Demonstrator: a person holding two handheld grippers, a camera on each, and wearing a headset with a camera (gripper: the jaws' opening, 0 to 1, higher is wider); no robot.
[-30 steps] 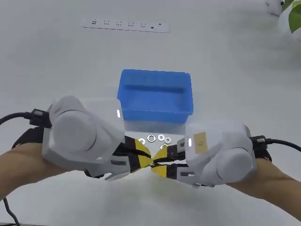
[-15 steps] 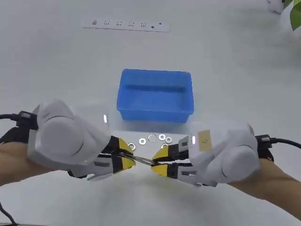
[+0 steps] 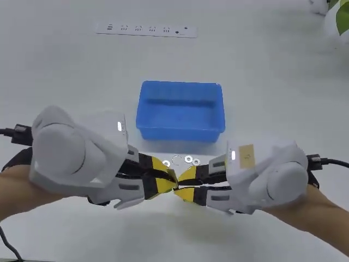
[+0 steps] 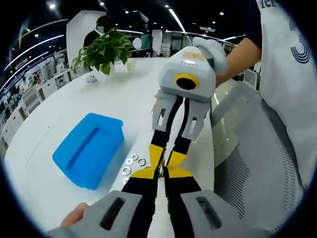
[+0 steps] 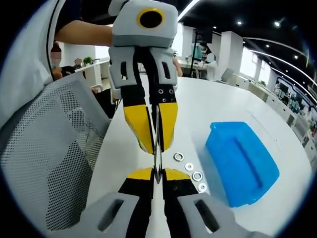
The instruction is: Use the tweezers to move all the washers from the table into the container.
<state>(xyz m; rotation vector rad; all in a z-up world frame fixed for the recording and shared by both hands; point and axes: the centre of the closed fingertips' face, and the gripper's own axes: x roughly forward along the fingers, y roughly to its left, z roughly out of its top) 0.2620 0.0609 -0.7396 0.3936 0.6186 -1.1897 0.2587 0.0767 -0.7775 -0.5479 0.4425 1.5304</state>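
Note:
My left gripper and right gripper meet tip to tip low over the white table. A thin metal pair of tweezers runs between them, and both sets of jaws look shut on it. In the left gripper view my own jaws face the right gripper. In the right gripper view the left gripper hangs over mine. Several small silver washers lie just beyond the tips, also seen as washers and washers. The blue container stands behind them.
A white power strip lies at the table's far side and a green plant stands at the far right corner. A mesh chair is at the near table edge beside the person.
Half a second ago the left gripper had drawn away to the left, with the tweezers bridging the gap. Now it has come back right, and the tips touch again.

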